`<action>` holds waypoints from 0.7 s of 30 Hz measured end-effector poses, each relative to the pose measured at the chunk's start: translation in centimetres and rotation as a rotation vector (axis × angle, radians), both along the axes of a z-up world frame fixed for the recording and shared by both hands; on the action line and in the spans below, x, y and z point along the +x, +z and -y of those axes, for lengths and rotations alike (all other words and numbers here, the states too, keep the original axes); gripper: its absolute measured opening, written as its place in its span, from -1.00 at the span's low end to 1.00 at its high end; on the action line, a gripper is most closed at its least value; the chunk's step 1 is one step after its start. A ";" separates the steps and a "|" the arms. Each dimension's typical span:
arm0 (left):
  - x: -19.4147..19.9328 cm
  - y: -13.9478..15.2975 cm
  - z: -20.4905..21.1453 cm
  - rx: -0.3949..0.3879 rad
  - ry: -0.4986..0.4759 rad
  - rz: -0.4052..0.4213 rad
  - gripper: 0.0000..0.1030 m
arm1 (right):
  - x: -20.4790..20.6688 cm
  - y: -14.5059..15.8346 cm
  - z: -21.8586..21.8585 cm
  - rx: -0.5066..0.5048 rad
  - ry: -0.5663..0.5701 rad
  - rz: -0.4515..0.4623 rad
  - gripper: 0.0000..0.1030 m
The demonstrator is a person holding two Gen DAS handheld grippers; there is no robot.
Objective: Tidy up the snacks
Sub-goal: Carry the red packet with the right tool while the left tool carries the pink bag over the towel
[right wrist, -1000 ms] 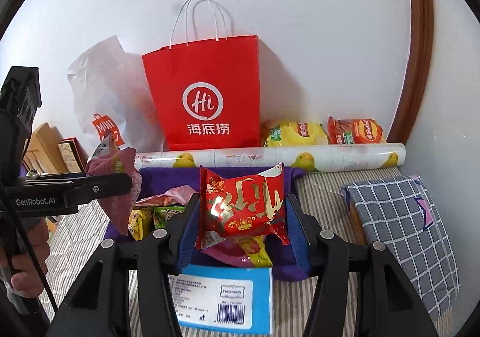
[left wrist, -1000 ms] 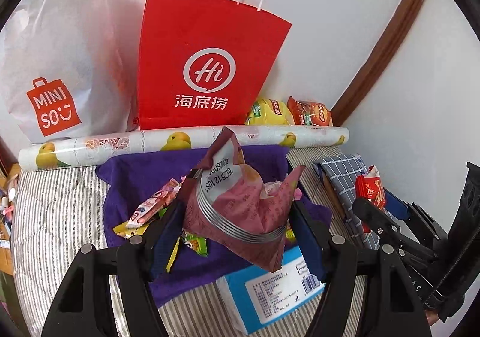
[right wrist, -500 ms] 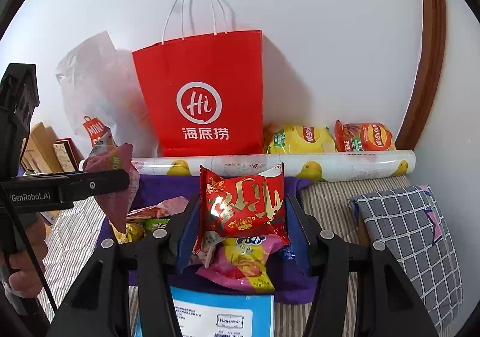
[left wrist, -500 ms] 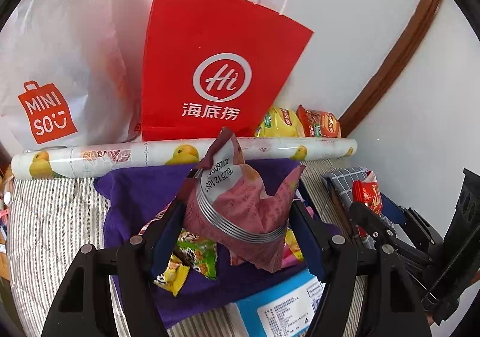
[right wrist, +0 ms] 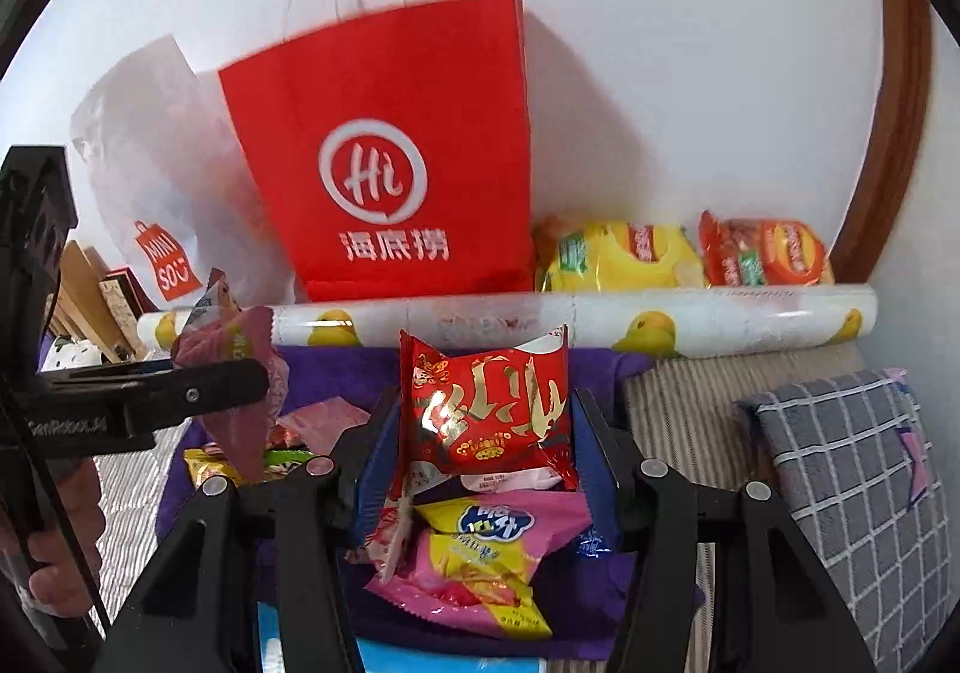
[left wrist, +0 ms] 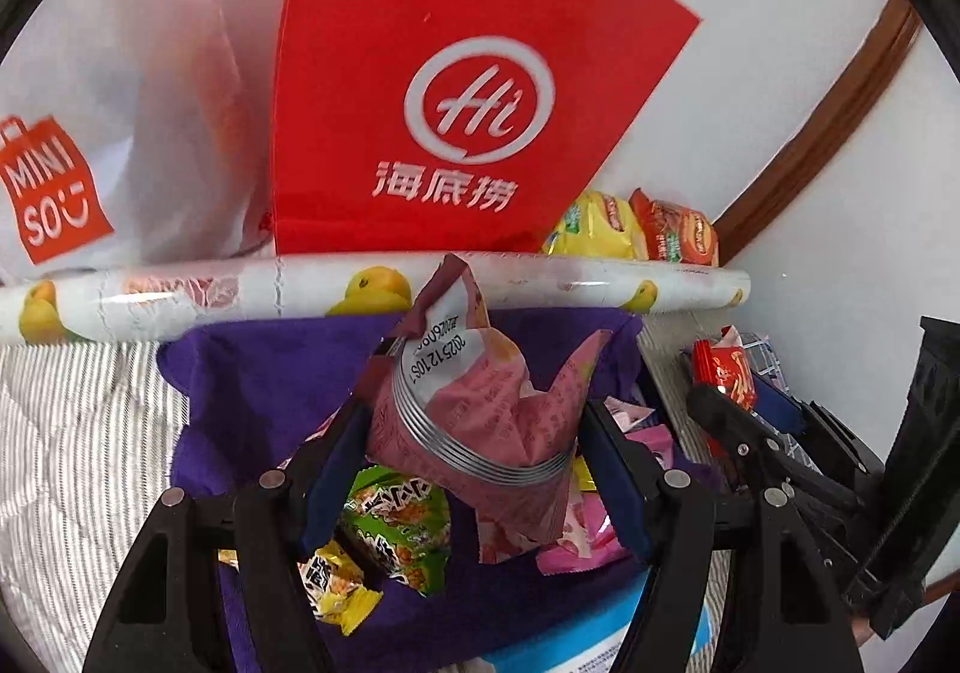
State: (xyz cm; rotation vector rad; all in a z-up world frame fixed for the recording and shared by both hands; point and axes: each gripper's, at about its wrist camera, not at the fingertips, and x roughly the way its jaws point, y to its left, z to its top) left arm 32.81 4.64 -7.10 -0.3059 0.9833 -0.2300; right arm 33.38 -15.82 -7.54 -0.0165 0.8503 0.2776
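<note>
My left gripper (left wrist: pixel 474 427) is shut on a pink snack packet (left wrist: pixel 480 421) with a printed date, held above the purple cloth (left wrist: pixel 258 373). My right gripper (right wrist: pixel 483 421) is shut on a red and gold snack packet (right wrist: pixel 486 409). Below them on the cloth lie loose snacks: a green packet (left wrist: pixel 396 529), a yellow one (left wrist: pixel 336 583) and a pink and yellow packet (right wrist: pixel 480 559). In the right wrist view the left gripper (right wrist: pixel 198 391) with its pink packet (right wrist: pixel 240 367) shows at the left. The right gripper (left wrist: pixel 720 391) shows at the right of the left wrist view.
A red paper bag (left wrist: pixel 456 91) and a white Miniso bag (left wrist: pixel 78 133) stand against the wall. A rolled sheet with yellow fruit (right wrist: pixel 600 325) lies before them, with yellow (right wrist: pixel 618 256) and orange (right wrist: pixel 768 253) chip bags behind it. A grey checked cloth (right wrist: pixel 852 463) lies right. A blue box (left wrist: pixel 600 637) sits near.
Both grippers have moved forward and down toward the red bag and the purple cloth, each still gripping its packet. The bags and roll now look larger and closer.
</note>
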 end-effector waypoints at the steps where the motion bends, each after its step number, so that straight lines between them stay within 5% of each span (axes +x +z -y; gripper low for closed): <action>1: 0.2 -0.4 0.0 0.004 0.003 -0.014 0.35 | 0.3 -0.5 0.1 -0.002 0.000 -0.011 0.04; 21: 1.8 -3.4 -0.8 -0.021 0.024 -0.103 0.35 | 3.1 -6.2 -0.7 0.027 0.001 -0.157 0.06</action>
